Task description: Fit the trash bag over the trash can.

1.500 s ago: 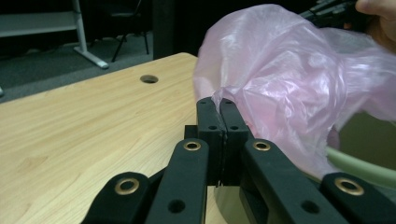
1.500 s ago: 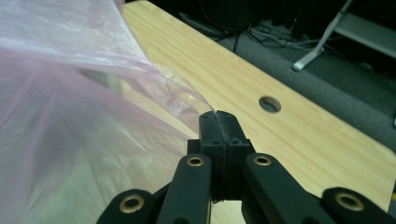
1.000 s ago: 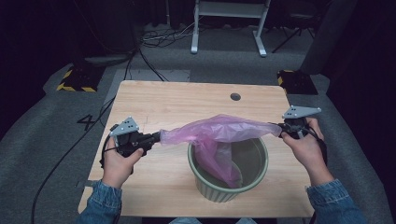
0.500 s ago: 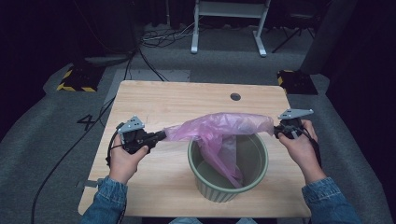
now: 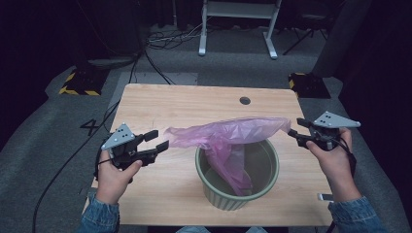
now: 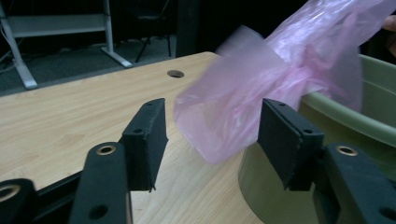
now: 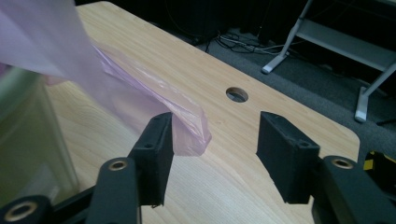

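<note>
A wooden bench with a round hole is seen; a white metal frame and cables are seen on the floor.

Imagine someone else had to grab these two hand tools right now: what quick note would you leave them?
Left gripper: fingers have just been opening; open, with the pink bag end between them in the left gripper view but not pinched.
Right gripper: also just opened; the bag's other end lies against one finger, unclamped.
Bag: stretched across the top of the green bin, its middle hanging down inside; the bin stands on the wooden table.
Done: bag lowered into the bin and let go.
Left: likely spreading its edge over the bin's rim, which isn't yet covered.
</note>
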A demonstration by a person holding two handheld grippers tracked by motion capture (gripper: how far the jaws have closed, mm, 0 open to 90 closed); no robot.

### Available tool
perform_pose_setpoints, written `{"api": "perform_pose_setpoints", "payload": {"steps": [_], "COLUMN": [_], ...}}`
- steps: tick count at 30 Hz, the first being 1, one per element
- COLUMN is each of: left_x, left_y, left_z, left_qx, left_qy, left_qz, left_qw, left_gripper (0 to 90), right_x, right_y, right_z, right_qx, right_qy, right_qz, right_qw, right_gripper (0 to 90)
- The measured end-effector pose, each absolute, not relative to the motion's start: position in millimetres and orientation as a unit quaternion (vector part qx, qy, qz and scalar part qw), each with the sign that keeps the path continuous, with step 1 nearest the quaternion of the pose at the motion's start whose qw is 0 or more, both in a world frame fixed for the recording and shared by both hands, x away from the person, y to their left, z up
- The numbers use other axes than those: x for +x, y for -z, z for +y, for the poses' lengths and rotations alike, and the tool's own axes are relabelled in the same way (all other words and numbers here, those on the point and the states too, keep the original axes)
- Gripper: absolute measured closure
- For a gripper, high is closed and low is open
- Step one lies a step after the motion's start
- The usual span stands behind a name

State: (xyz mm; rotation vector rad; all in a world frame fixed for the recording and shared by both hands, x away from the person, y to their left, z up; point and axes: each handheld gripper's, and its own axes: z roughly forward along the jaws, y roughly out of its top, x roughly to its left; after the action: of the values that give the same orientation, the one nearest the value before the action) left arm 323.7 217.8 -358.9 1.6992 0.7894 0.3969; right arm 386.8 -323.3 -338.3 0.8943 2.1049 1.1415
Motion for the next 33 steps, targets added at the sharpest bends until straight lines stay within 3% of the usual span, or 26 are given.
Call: {"api": "perform_pose_setpoints", "payload": {"steps": [8, 15, 16, 17, 19, 20, 21, 23, 25, 33], "left_x": [329.0, 352.1, 356.2, 360.5, 359.8, 359.8, 357.8, 354.8, 351.8, 330.3], "left_y": [337.4, 338.7, 341.1, 345.5, 348.5, 348.5, 349.3, 348.4, 346.6, 336.5], "left_z": [183.9, 154.7, 152.0, 148.1, 146.1, 146.1, 147.8, 152.5, 157.4, 167.8], "left_qx": [0.752, 0.770, 0.775, 0.785, 0.789, 0.789, 0.793, 0.792, 0.788, 0.778], "left_qy": [-0.197, -0.172, -0.167, -0.148, -0.126, -0.126, -0.118, -0.116, -0.119, -0.144], "left_qz": [0.287, 0.268, 0.269, 0.266, 0.262, 0.262, 0.257, 0.258, 0.260, 0.254], "left_qw": [0.561, 0.553, 0.547, 0.540, 0.541, 0.541, 0.539, 0.541, 0.545, 0.556], "left_gripper": [34.4, 32.5, 32.5, 40.6, 53.5, 60.9, 67.9, 81.8, 89.8, 90.0], "right_x": [355.5, 359.0, 362.1, 365.9, 364.7, 364.7, 359.8, 353.8, 348.5, 331.1], "right_y": [302.0, 298.2, 299.8, 302.5, 305.0, 305.0, 306.2, 306.4, 306.0, 305.9], "right_z": [-321.1, -290.1, -285.2, -277.1, -269.7, -269.7, -264.8, -263.2, -264.2, -278.8], "right_qx": [0.293, 0.240, 0.237, 0.217, 0.198, 0.198, 0.179, 0.171, 0.169, 0.173], "right_qy": [-0.460, -0.457, -0.456, -0.452, -0.454, -0.454, -0.450, -0.446, -0.443, -0.439], "right_qz": [0.784, 0.810, 0.813, 0.826, 0.836, 0.836, 0.843, 0.846, 0.847, 0.847], "right_qw": [0.297, 0.278, 0.273, 0.257, 0.237, 0.237, 0.234, 0.237, 0.241, 0.246], "right_gripper": [31.6, 29.4, 33.4, 65.9, 80.6, 80.6, 89.9, 90.0, 90.0, 90.0]}}
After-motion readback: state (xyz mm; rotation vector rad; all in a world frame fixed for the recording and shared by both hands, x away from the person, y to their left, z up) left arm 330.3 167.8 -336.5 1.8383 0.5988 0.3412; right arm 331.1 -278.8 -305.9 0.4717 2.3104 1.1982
